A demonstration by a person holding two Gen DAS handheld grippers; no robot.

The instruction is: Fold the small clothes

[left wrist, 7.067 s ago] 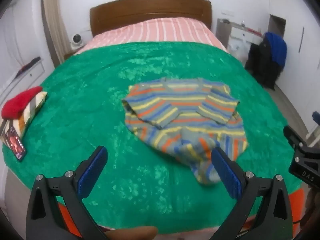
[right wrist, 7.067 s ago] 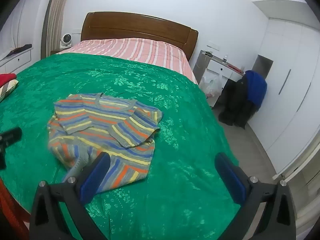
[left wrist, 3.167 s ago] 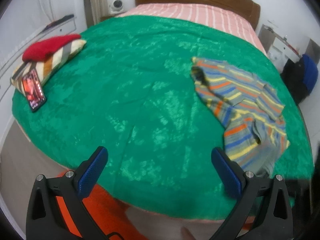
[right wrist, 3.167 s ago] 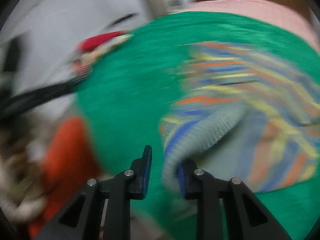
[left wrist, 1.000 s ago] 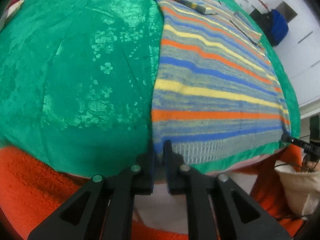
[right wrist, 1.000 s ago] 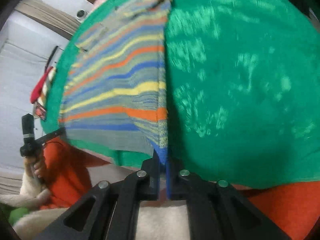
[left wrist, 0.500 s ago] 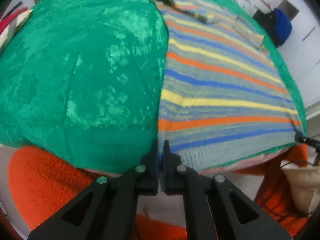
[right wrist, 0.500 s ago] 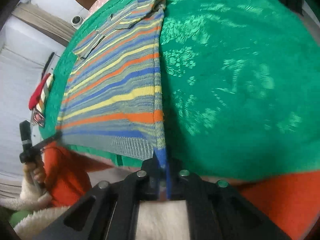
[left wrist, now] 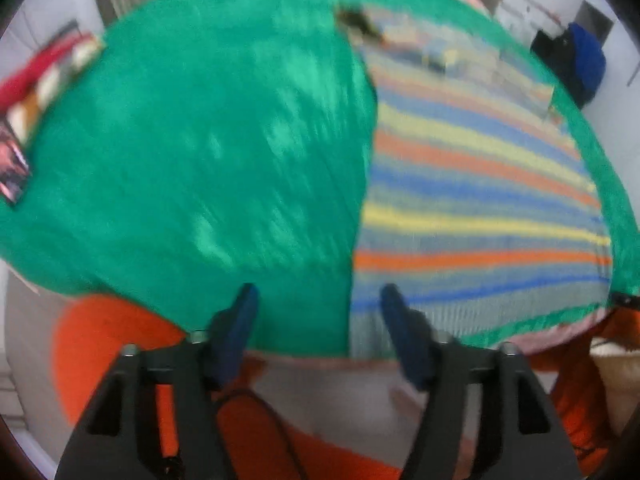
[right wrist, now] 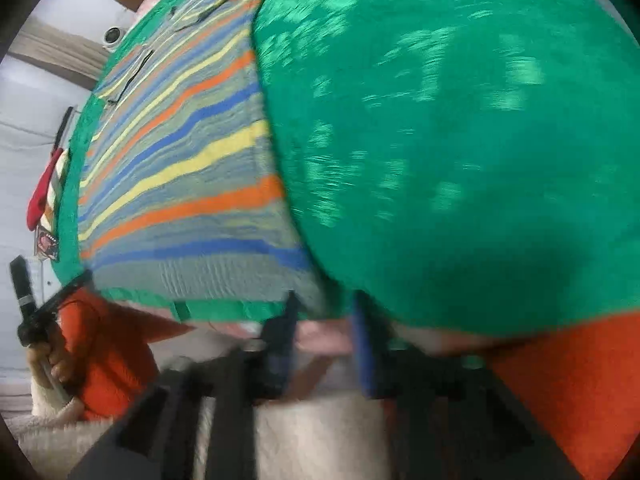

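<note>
Left wrist view shows the left claw [left wrist: 316, 312] spread wide with nothing between its fingers, poised at the near corner of the sweater [left wrist: 472, 200], which lies flat and striped on the green blanket [left wrist: 224, 152] with its ribbed hem at the bed's near edge; right wrist view shows the right claw [right wrist: 324, 316] parted more narrowly and also empty, just off the hem's other corner; both frames are smeared by motion, so exact contact with the cloth cannot be told; risks, as I judge them: the hem sits so close to the edge that a careless brush could drag it off the bed; a pinch could catch the blanket along with the knit and pull both up; uneven lifts by the two claws would skew the fold; the loose knit may stretch or sag; a phone [left wrist: 12, 176] lies by a red cushion [left wrist: 40, 68] at the far left, its screen too blurred to read; no brand, label or writing is legible anywhere.
</note>
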